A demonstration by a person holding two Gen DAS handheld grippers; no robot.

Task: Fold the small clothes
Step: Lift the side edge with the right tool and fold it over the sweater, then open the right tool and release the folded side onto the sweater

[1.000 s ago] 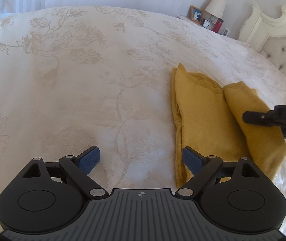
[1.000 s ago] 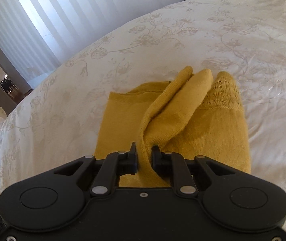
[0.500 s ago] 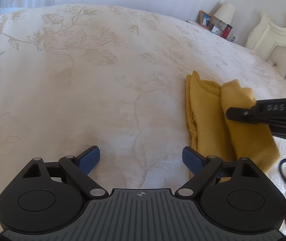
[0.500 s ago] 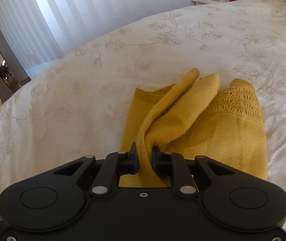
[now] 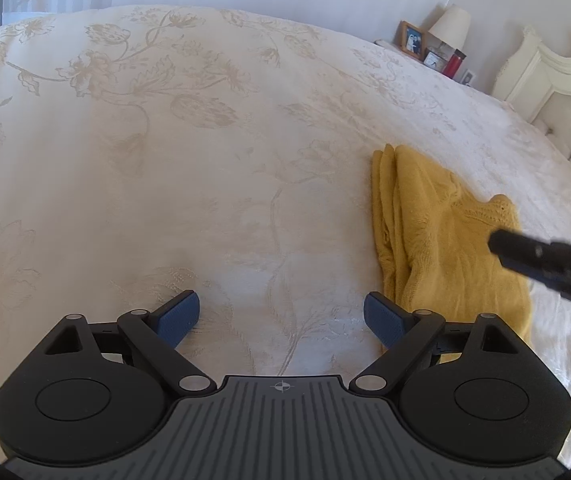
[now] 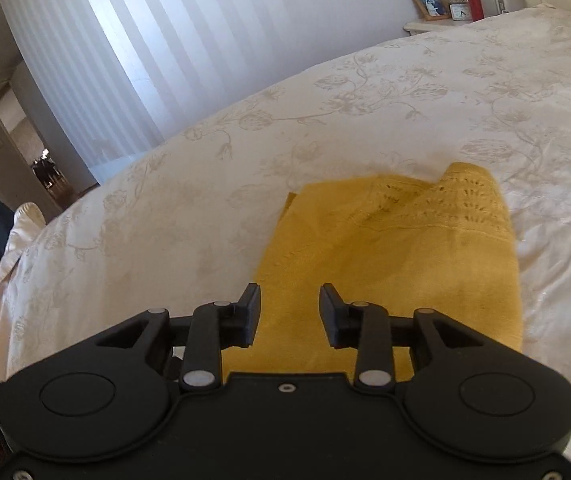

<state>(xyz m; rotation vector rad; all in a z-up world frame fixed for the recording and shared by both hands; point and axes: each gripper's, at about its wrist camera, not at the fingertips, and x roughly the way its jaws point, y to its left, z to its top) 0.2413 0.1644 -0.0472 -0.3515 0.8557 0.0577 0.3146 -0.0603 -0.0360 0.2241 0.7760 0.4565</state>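
Observation:
A mustard-yellow knitted garment lies folded on the cream floral bedspread; it also shows in the right wrist view, with a lacy knit edge at its far side. My left gripper is open and empty, hovering over the bedspread just left of the garment. My right gripper is open and empty, just above the garment's near part. It shows in the left wrist view as a dark blurred finger over the garment's right side.
A nightstand with a picture frame, a lamp, a clock and a red bottle stands beyond the bed. A cream tufted headboard is at the right. Striped curtains hang behind the bed.
My right gripper has opened and let go of the yellow fold it held raised; the fold now lies flat on the garment. The left gripper stayed open, drifting slightly.

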